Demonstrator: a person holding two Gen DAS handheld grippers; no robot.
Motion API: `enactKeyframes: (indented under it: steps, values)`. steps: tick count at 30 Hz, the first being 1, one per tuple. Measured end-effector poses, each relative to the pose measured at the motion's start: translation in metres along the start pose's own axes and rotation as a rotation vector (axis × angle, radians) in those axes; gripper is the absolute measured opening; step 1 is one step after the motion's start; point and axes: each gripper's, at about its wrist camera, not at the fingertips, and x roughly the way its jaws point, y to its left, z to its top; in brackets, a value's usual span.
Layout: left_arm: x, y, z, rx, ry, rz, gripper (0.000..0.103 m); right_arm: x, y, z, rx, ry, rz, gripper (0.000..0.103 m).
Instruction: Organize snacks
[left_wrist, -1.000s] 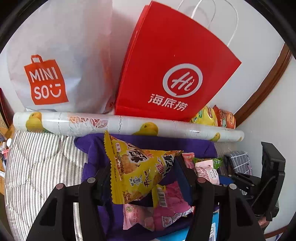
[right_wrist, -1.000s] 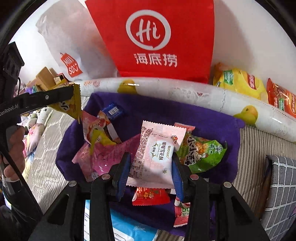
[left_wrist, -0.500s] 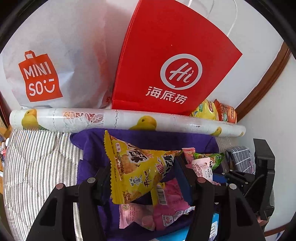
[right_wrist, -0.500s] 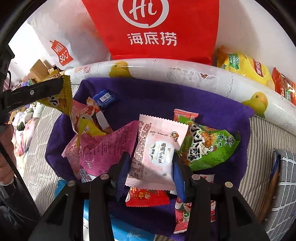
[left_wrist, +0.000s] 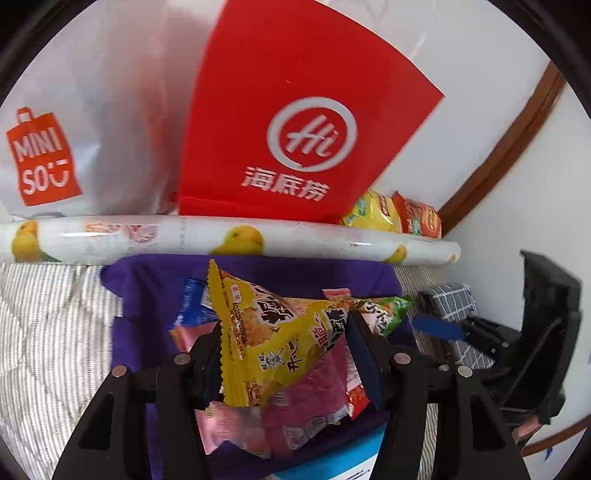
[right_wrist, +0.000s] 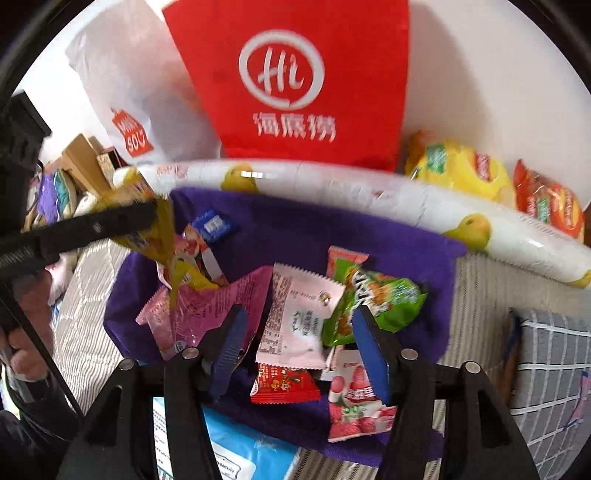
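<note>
left gripper (left_wrist: 284, 345) pinches our yellow packet (left_wrist: 275, 339) | right gripper (right_wrist: 297, 343) opening, pink packet (right_wrist: 299, 325) loose between jaws | risk: it drops askew on the snack pile

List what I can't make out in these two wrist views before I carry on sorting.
- Right wrist view: small print on the pale pink packet is motion-blurred.
- Left wrist view: the snacks under the yellow packet are hidden by it and the left gripper.
- Both views: the red paper bag is cut off at the top edge; contents unseen.
- The blue-and-white item is cut off by the bottom edge.
</note>
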Motion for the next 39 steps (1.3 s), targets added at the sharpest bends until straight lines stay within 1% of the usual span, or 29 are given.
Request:
enactKeyframes:
  steps: [6, 10, 16, 24, 29, 32, 37, 39]
  values:
    - [0.018, -0.006, -0.005, 0.002, 0.038, -0.012, 0.058, -0.017, -0.011, 0.002, 0.029, -0.044, -0.004, 0.062]
    - [0.029, -0.008, -0.008, -0.004, 0.063, 0.003, 0.058, -0.020, -0.016, 0.001, 0.044, -0.043, -0.001, 0.062]
    - [0.034, -0.003, -0.008, -0.027, 0.064, 0.015, 0.058, -0.018, -0.015, 0.000, 0.039, -0.043, 0.004, 0.062]
    - [0.042, 0.002, -0.007, -0.056, 0.093, 0.021, 0.065, -0.017, -0.011, 0.000, 0.030, -0.036, 0.002, 0.062]
    - [0.035, 0.002, -0.007, -0.049, 0.083, 0.029, 0.065, -0.023, -0.007, 0.000, 0.022, -0.046, -0.002, 0.062]
    - [0.026, -0.002, -0.005, -0.039, 0.069, 0.023, 0.065, -0.031, -0.003, -0.002, 0.025, -0.068, -0.010, 0.062]
    - [0.004, -0.016, -0.006, 0.018, 0.039, 0.057, 0.066, -0.048, 0.002, -0.013, 0.070, -0.110, -0.013, 0.062]
    - [-0.004, -0.024, -0.007, 0.044, 0.032, 0.071, 0.066, -0.055, 0.004, -0.019, 0.095, -0.119, -0.035, 0.062]
